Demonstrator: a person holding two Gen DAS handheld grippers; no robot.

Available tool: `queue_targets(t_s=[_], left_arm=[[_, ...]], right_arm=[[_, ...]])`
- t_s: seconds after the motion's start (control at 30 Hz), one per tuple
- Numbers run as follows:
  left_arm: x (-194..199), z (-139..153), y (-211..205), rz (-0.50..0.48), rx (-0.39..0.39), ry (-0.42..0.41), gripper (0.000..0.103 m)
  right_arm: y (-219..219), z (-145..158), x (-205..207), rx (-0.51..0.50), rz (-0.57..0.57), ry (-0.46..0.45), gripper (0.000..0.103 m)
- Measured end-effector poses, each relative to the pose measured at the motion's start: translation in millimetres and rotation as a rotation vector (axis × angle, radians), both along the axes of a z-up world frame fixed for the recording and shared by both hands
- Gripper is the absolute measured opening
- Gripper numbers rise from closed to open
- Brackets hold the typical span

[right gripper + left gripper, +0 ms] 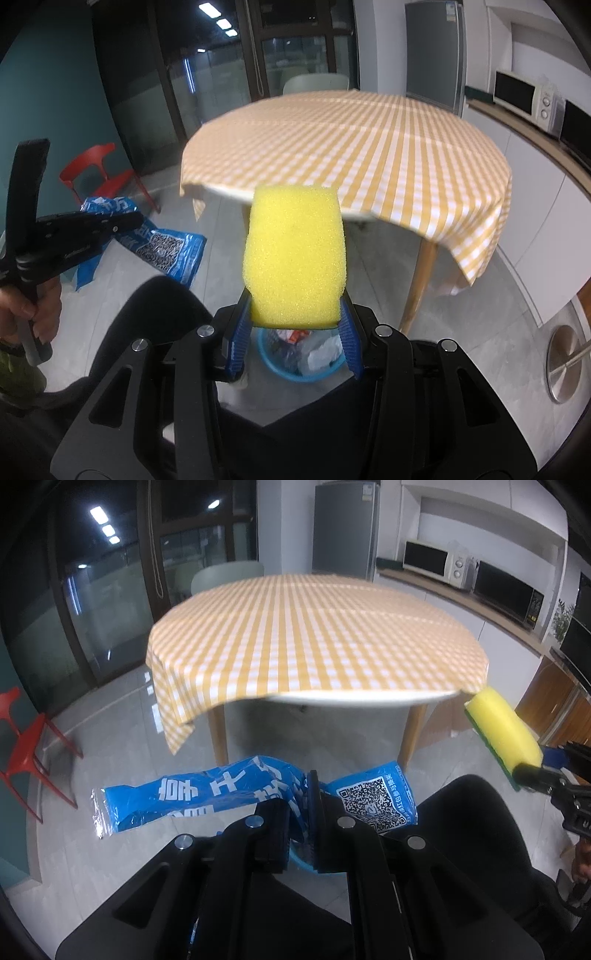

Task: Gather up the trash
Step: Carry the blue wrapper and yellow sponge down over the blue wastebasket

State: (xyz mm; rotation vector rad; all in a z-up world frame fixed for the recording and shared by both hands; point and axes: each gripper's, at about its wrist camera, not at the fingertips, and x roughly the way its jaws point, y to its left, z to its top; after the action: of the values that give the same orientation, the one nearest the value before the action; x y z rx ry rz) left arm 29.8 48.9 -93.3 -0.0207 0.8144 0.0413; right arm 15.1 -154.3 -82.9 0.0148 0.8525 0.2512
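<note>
Both hand-held grippers clamp items: left (301, 812) wrapper (207, 797), right (293, 332) sponge (295, 254) hiding bin (280, 365).

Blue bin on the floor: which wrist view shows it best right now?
The right wrist view. There the blue bin sits below the held yellow sponge, its rim open to view with trash inside. In the left wrist view only a sliver of the blue bin peeks between the fingers clamping the blue wrapper.
</note>
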Motion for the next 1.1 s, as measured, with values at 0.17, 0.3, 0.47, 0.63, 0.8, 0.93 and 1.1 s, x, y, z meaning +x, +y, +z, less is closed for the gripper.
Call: queue_targets(t_s=[0.17, 0.3, 0.47, 0.63, 0.8, 0.93, 1.1], left_arm=[[9, -26, -1, 0.004, -0.007, 0.052, 0.007], [19, -46, -3, 0.007, -0.009, 0.092, 0.007], [30, -68, -4, 0.014, -0.012, 0.134, 0.007], [43, -94, -8, 0.012, -0.012, 0.185, 0.007], [58, -117, -12, 0.009, -0.006, 0.231, 0.007], [72, -136, -16, 0.01, -0.003, 0.264, 0.007], [92, -155, -17, 0.017, 0.009, 0.308, 0.007]], right_arm=[[2, -23, 2, 0.007, 0.003, 0.054, 0.04], [-1, -42, 7, 0.012, -0.004, 0.093, 0.04], [-5, -71, 16, 0.028, -0.018, 0.153, 0.04], [-5, -101, 29, 0.044, -0.028, 0.21, 0.04], [-6, -135, 43, 0.064, -0.045, 0.277, 0.04], [-10, -158, 57, 0.079, -0.07, 0.325, 0.04], [-17, -189, 81, 0.136, -0.109, 0.389, 0.04]])
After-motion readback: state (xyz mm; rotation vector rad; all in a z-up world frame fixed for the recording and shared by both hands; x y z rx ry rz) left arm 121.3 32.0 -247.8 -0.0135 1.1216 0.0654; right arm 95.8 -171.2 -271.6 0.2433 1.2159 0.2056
